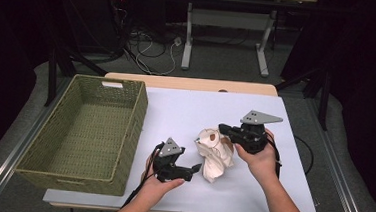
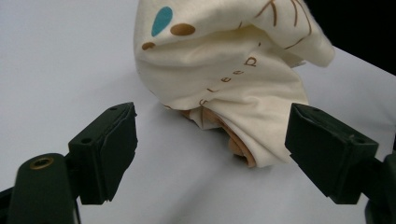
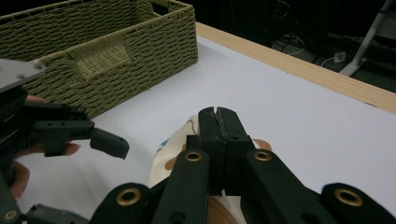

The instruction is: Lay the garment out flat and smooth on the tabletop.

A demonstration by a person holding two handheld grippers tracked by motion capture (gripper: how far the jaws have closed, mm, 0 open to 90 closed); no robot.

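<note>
The grip point under the right gripper [image 1: 223,130] is hidden by its closed jaws, which are clamped on the top of one cream cloth [image 1: 214,154], lifted in a bunch near the middle of the tabletop [image 1: 185,111]. "Sleep" can be read on it. The left gripper [image 1: 195,168] is held wide beside it. One wicker basket [image 1: 78,171] stands at the left edge.

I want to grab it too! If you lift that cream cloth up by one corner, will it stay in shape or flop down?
It would probably flop: the cloth already sags in soft folds where the right gripper pinches it. It looks thin, so likely light. Pushed, it would likely bunch up on the table rather than roll.
</note>
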